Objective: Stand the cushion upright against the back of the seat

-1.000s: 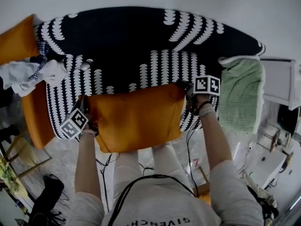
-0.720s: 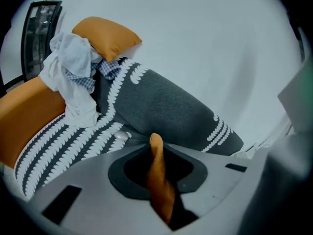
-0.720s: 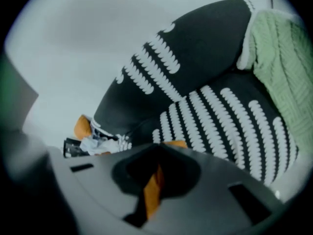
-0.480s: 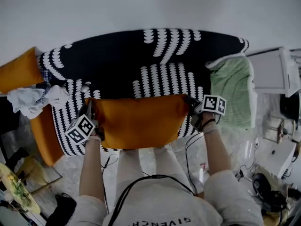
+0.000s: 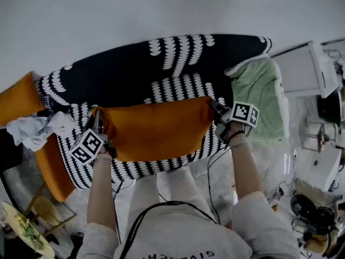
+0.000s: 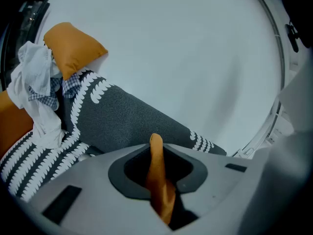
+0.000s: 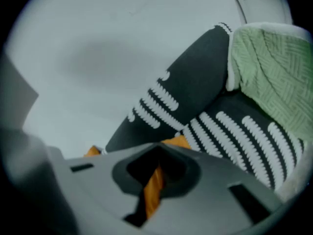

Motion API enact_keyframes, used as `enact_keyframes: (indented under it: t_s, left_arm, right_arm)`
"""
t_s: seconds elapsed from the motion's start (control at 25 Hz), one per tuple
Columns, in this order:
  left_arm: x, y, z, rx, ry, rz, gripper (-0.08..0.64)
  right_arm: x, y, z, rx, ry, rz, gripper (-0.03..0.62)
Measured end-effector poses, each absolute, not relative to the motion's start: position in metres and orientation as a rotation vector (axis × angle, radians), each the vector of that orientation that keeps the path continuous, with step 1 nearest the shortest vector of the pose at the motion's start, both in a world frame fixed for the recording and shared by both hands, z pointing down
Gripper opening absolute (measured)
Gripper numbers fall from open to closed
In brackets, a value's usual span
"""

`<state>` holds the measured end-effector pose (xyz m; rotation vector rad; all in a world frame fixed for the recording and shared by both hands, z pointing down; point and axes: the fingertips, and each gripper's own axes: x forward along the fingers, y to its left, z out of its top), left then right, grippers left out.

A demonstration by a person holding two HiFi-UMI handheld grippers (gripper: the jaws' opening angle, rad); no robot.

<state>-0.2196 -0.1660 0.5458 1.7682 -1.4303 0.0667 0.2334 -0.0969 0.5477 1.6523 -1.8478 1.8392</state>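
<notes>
An orange cushion (image 5: 155,128) hangs stretched between my two grippers above the seat of a sofa (image 5: 161,72) covered in black cloth with white leaf-like rows. My left gripper (image 5: 98,124) is shut on the cushion's left corner, whose orange fabric (image 6: 159,180) stands pinched between its jaws. On the other side my right gripper (image 5: 214,109) is shut on the right corner, and a strip of orange fabric (image 7: 152,187) shows in its jaws. The sofa back (image 7: 190,89) rises behind the cushion.
A second orange cushion (image 5: 19,99) and a heap of white and checked clothes (image 5: 40,127) lie at the sofa's left end. A green towel (image 5: 259,99) drapes the right armrest. White furniture (image 5: 310,72) and cables crowd the floor to the right.
Both grippers have lifted the cushion and carried it farther over the seat toward the sofa back. It now hangs more on edge, with less of its face showing.
</notes>
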Motion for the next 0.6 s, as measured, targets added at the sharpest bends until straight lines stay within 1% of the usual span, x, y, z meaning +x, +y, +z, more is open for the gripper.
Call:
enact_keyframes:
  t_s: [0.16, 0.6]
  left_arm:
    - [-0.209, -0.176, 0.536, 1.782, -1.438, 0.050, 0.084]
    - [-0.217, -0.187, 0.527, 1.730, -1.535, -0.022, 0.084]
  right_arm:
    - [0.246, -0.109, 0.542, 1.681, -1.878, 1.840, 0.021]
    - [0.246, -0.152, 0.538, 1.656, -1.932, 1.864, 0.021]
